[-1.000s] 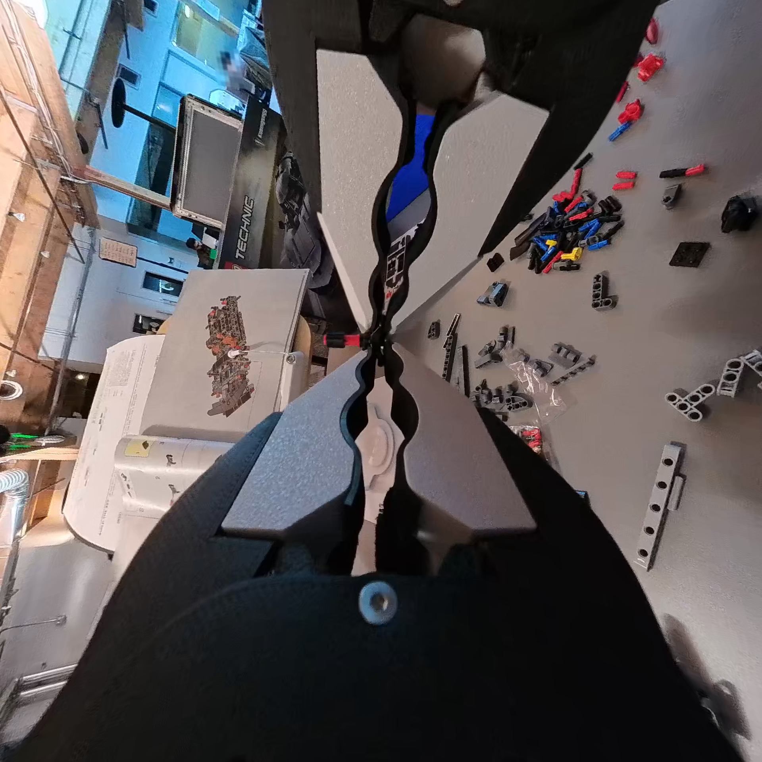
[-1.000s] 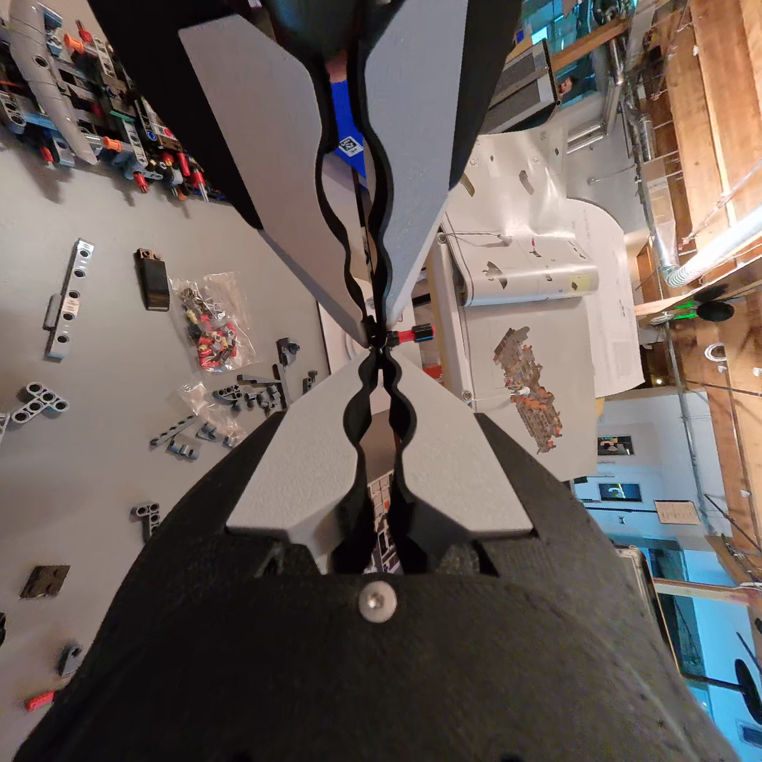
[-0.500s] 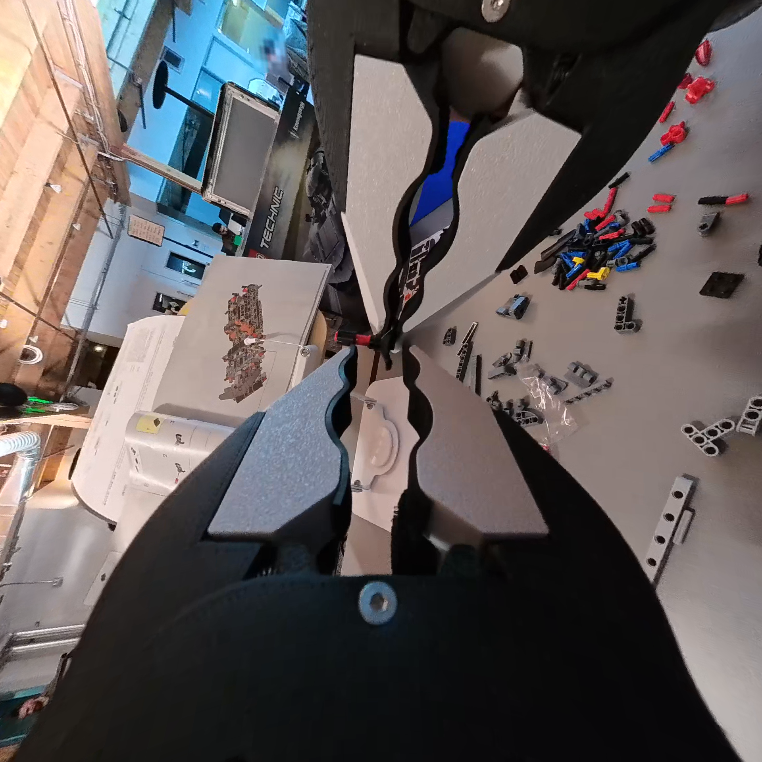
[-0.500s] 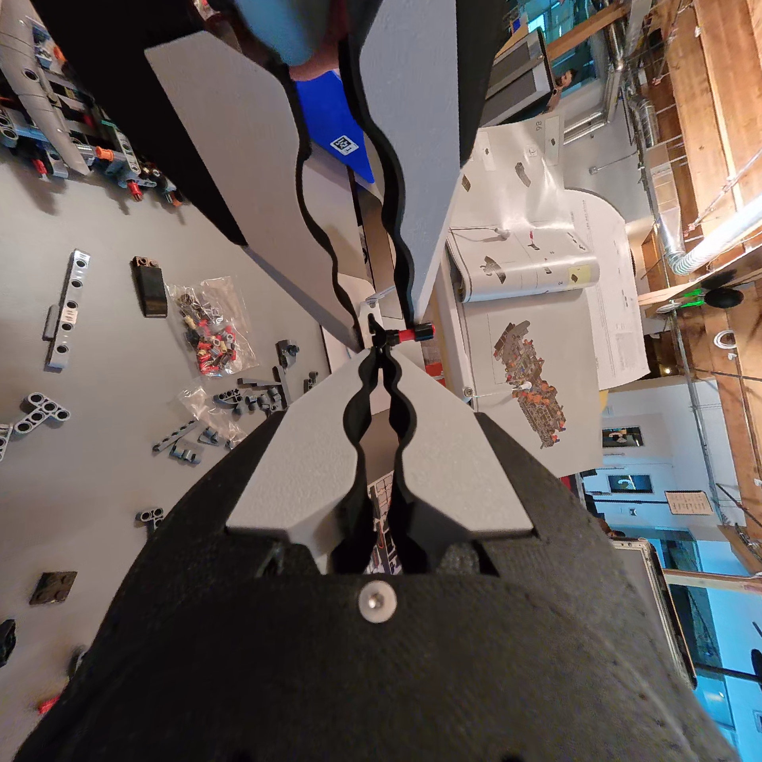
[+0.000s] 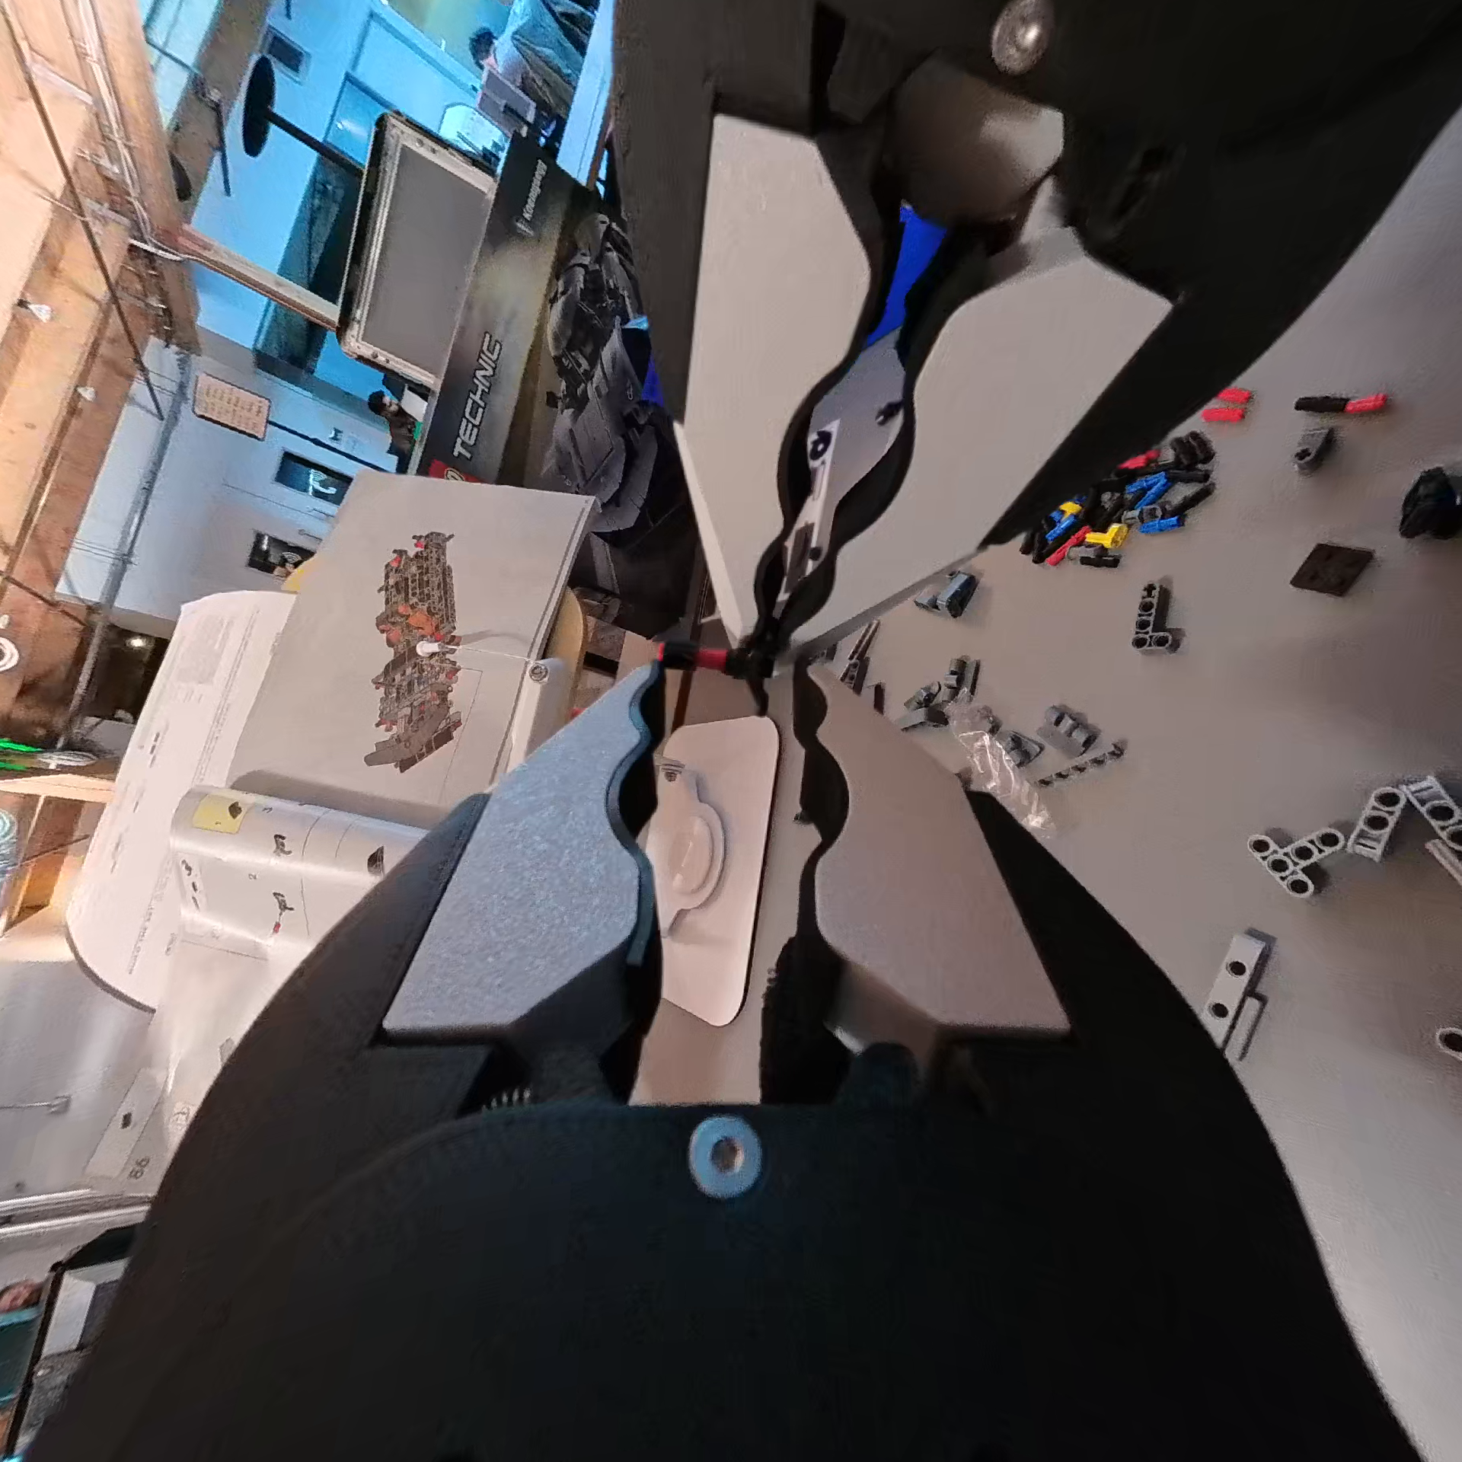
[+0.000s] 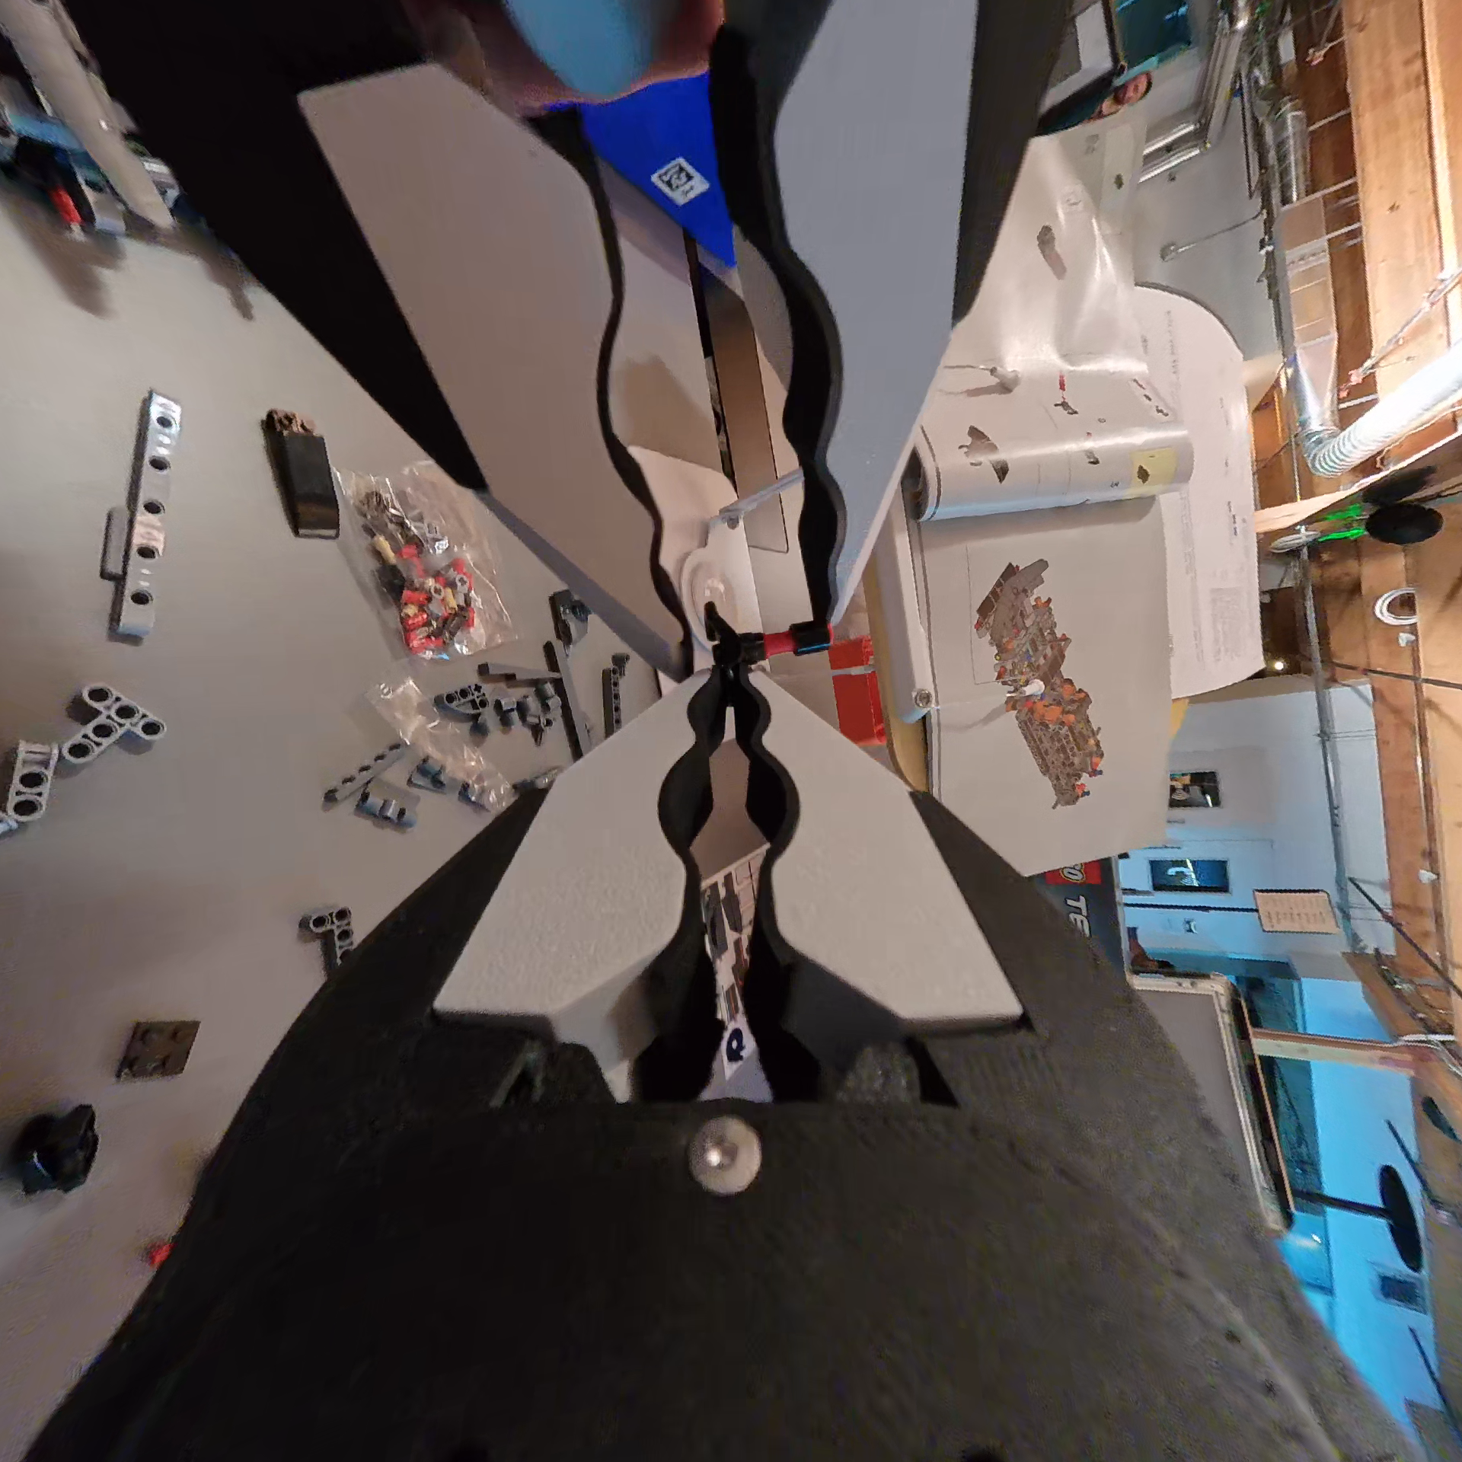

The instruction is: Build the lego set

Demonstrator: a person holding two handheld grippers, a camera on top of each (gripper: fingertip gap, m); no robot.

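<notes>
A small black connector with a red axle (image 5: 702, 657) and a dark bush on its end is held in the air between the two grippers, which face each other tip to tip. My right gripper (image 6: 729, 679) is shut on the black connector (image 6: 726, 649), and the red axle (image 6: 779, 641) sticks out to the side. It shows at the top of the left wrist view (image 5: 761, 650). My left gripper (image 5: 725, 679) is open, with its jaws on either side of the part and not gripping it. It also shows in the right wrist view (image 6: 755, 637).
The grey table (image 5: 1187, 791) carries loose pieces: a pile of coloured pins (image 5: 1123, 514), grey beams (image 6: 142, 514), small grey parts (image 6: 506, 704) and a bag of pieces (image 6: 427, 585). An open instruction booklet (image 5: 411, 633) and the set's box (image 5: 554, 356) stand beyond the table's edge. Only a small space, under 4 cm, lies between the two pairs of fingers.
My left gripper has opened and let go of the part. The right gripper has stayed shut on it and holds it alone.
</notes>
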